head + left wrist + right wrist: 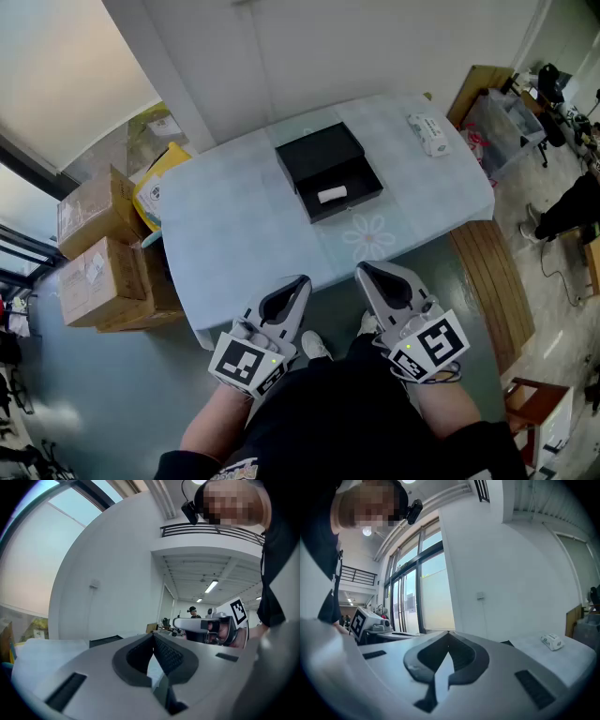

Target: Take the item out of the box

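An open black box [328, 171] lies in the middle of the table [234, 234], which has a pale blue cloth. A small white item [332, 195] rests in the box's near half, with the lid [319, 148] folded back behind it. Both grippers hang level in front of the table's near edge, well short of the box. My left gripper [304, 280] [153, 635] has its jaws together with nothing between them. My right gripper [362, 270] [448, 633] is likewise shut and empty. The box shows as a dark low edge [105, 641] in the left gripper view.
A white packet [428, 133] [551, 641] lies at the table's far right corner. Cardboard boxes [94, 253] and a yellow package [157, 184] stand on the floor to the left. A wooden board [492, 272] and a plastic bin [506, 117] are to the right.
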`<state>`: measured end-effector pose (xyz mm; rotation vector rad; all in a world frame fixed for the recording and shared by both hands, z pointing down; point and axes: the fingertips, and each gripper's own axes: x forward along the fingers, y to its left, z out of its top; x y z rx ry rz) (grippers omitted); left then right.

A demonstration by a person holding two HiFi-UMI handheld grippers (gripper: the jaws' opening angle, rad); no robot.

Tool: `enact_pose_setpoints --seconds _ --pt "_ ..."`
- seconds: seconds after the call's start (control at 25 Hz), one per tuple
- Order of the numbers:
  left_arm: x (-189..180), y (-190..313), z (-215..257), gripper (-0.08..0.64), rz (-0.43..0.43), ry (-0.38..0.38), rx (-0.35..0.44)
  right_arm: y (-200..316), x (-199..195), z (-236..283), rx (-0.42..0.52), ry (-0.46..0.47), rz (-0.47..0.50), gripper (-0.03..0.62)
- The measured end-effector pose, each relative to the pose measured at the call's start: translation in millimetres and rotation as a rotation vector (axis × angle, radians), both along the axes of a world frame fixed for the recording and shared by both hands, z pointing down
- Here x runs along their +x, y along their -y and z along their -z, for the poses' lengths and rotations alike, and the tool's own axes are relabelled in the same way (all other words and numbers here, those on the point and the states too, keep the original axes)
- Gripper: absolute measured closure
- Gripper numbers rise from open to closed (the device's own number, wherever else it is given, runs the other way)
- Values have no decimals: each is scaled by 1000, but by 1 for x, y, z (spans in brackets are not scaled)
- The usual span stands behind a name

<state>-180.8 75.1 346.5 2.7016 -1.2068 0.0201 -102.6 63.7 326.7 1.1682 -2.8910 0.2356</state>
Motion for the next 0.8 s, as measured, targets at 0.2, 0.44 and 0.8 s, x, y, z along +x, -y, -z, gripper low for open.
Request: enact_pose_setpoints --seconds 0.2,0.44,0.8 --pt "6 -1 1 551 2 4 1 -1 5 0 1 3 4 583" --pt "11 0 2 551 6 11 -1 1 11 2 2 8 8 583" --pt "30 15 2 551 25 13 -6 17 30 6 9 11 30 583"
